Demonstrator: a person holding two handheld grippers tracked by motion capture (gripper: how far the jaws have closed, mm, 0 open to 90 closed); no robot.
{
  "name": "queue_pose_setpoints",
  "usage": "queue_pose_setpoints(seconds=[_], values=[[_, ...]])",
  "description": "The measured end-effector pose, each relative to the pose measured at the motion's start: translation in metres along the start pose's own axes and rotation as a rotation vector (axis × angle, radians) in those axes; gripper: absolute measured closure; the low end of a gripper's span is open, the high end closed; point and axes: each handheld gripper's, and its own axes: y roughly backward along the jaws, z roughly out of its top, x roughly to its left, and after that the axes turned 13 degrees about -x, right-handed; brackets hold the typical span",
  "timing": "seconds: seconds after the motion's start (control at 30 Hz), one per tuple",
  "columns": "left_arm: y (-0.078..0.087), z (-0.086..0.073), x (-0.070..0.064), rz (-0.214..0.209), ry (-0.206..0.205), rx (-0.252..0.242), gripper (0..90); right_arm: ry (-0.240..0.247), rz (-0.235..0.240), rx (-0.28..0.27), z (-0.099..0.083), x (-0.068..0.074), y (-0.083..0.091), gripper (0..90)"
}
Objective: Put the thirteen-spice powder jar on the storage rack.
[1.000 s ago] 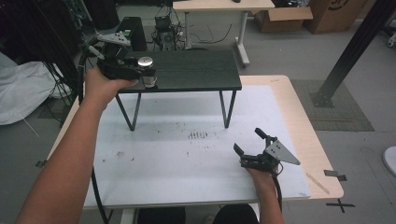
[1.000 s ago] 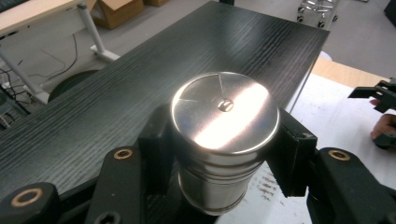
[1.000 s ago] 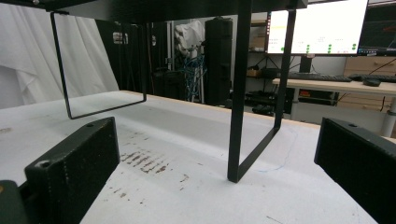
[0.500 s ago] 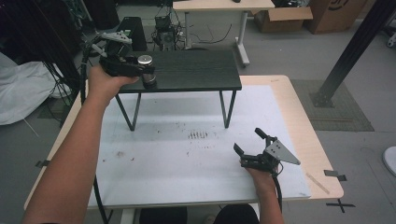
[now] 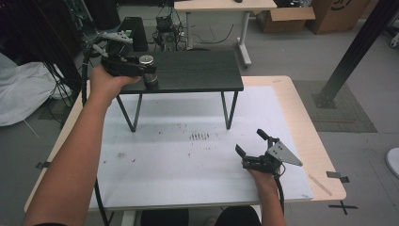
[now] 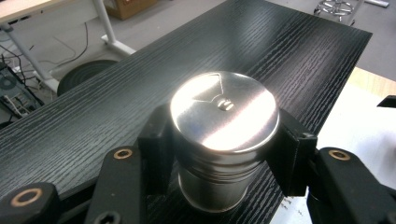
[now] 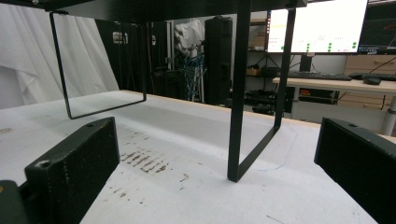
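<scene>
At upper left of the high view, the left gripper [image 5: 141,68] is clenched around a metal tin [image 5: 147,69], jaws pressed to both sides, the tin standing upright near the front left edge of the black shelf [image 5: 197,70]. At lower right, the right gripper [image 5: 254,146] rests on the white table mat [image 5: 179,155] with jaws spread wide, grasping nothing.

A robotics lab workspace: a paper-covered surface [image 5: 155,165] stands among cable bundles [image 5: 56,52], a cardboard box [image 5: 291,19], a black steel post [image 5: 353,52] and a lit monitor [image 7: 322,25] with keyboard [image 7: 317,76] on a neighbouring desk [image 7: 336,85].
</scene>
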Motion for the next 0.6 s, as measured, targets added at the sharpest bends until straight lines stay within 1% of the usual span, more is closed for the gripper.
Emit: queue_pose_setpoints(seconds=[0.2,0.23,0.27,0.3,0.33,0.47,0.57,0.6], values=[[-0.0002,-0.0003,0.0005,-0.004,0.004,0.003,48.1,0.0,0.0,0.0,0.0,0.0,0.0,0.0],[-0.0004,-0.0005,0.0007,-0.001,0.003,0.006,44.6,0.0,0.0,0.0,0.0,0.0,0.0,0.0],[-0.0008,-0.0005,0.0009,0.005,0.006,0.007,44.6,0.0,0.0,0.0,0.0,0.0,0.0,0.0],[-0.0009,-0.0006,0.0016,-0.003,0.014,0.007,41.1,0.0,0.0,0.0,0.0,0.0,0.0,0.0],[-0.0005,-0.0009,0.0016,-0.009,0.02,0.004,40.4,0.0,0.0,0.0,0.0,-0.0001,0.0,0.0],[0.0004,-0.0005,0.0007,-0.006,0.029,-0.004,36.0,-0.001,0.0,0.0,0.0,-0.0001,0.0,0.0],[0.0019,0.0005,-0.0005,-0.007,0.033,-0.014,34.5,-0.001,0.0,0.0,0.0,0.0001,0.0001,0.0],[0.0023,0.0008,-0.0006,-0.007,0.041,-0.015,34.5,-0.001,0.0,0.0,0.0,0.0001,0.0001,0.0]])
